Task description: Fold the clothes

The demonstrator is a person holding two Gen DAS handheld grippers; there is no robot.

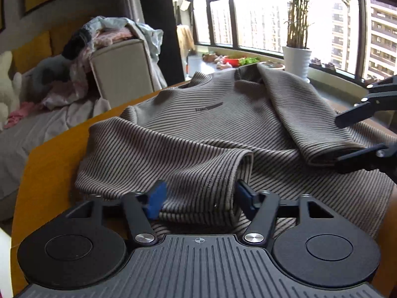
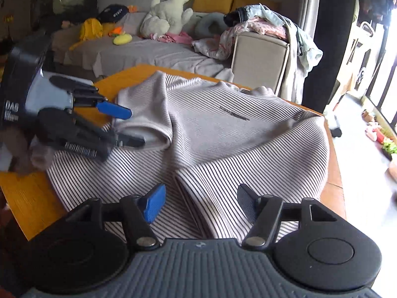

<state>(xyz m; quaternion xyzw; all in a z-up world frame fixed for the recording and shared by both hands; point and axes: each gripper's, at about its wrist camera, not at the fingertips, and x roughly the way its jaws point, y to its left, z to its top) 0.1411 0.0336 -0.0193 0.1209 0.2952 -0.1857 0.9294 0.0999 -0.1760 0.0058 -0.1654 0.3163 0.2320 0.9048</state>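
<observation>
Both sleeves lie folded across the brown-striped ribbed knit sweater; both grippers gape, fingers apart; grip cuffs squarely

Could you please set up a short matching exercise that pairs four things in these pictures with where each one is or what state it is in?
Things:
1. striped sweater
2. left gripper
3. white stuffed toy
4. potted plant

Places or states:
A. on the window sill
B. spread on the orange table, both sleeves folded inward
C. on the grey sofa
D. open, its fingers on either side of a sleeve cuff

Pairs: 1-B, 2-D, 3-C, 4-A
</observation>
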